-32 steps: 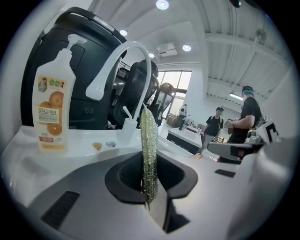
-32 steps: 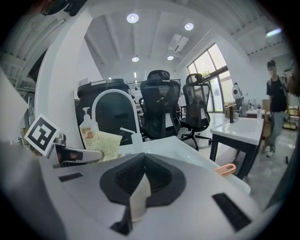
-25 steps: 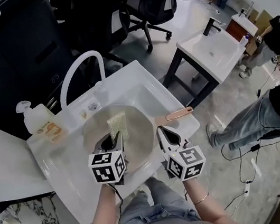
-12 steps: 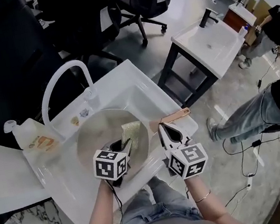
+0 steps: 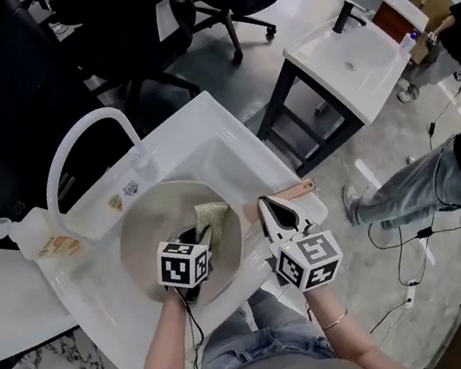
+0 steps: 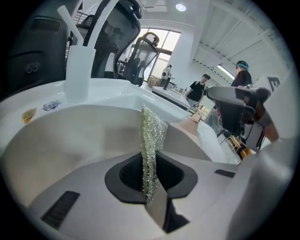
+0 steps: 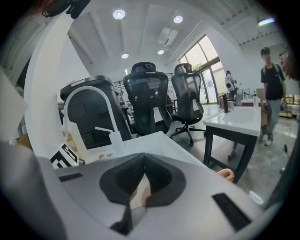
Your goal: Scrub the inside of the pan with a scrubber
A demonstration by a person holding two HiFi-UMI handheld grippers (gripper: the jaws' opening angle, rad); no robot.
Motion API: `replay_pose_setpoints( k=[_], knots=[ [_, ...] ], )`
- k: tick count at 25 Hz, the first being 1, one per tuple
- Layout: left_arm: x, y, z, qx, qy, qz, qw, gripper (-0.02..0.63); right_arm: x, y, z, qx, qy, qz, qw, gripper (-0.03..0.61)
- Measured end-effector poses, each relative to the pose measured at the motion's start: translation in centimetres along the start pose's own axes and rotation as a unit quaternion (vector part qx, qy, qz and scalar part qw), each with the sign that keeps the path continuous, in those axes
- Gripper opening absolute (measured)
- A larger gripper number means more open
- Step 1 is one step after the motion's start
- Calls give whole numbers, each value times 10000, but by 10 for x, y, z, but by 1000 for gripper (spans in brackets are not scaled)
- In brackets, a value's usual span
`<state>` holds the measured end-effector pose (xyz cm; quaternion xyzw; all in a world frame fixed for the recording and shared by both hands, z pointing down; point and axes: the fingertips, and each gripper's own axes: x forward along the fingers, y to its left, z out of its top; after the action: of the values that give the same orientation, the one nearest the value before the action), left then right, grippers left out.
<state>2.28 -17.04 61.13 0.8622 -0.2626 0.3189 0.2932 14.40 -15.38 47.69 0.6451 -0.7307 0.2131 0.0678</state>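
The pan (image 5: 146, 229) sits in the white sink (image 5: 203, 131), and its handle (image 5: 295, 190) sticks out to the right. The left gripper (image 5: 197, 236) is low over the pan. Its jaws are pinched tight on the near edge of the shiny mesh scrubber (image 5: 212, 215). The scrubber is on the right side of the pan, close to where the handle starts. I cannot tell if it is pressing on the pan's floor. The right gripper (image 5: 270, 209) has its jaws closed on the handle to keep the pan from moving.

Some things could go wrong. The scrubber is thin and floppy, and only its edge is held. A hard push could pull it out of the jaws, or it could fold over so the jaws rub the pan. The handle is thin and smooth too. If it slips in the right jaws, the pan could turn or slide in the sink while it is being rubbed.

A second ago the scrubber was near the middle of the pan, toward the far side. Now it has moved over to the right side. The right gripper has stayed on the handle the whole time.
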Motion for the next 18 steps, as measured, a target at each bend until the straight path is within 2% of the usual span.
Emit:
replay_pose_setpoints(
  k=[9, 18],
  knots=[
    [17, 29, 9, -72, 108, 522, 9986, 67, 25, 0, 0, 6, 171, 222, 9996, 11],
    [22, 70, 24, -631, -88, 1292, 9896, 69, 44, 1, 2, -71, 284, 515, 9982, 11]
  ],
)
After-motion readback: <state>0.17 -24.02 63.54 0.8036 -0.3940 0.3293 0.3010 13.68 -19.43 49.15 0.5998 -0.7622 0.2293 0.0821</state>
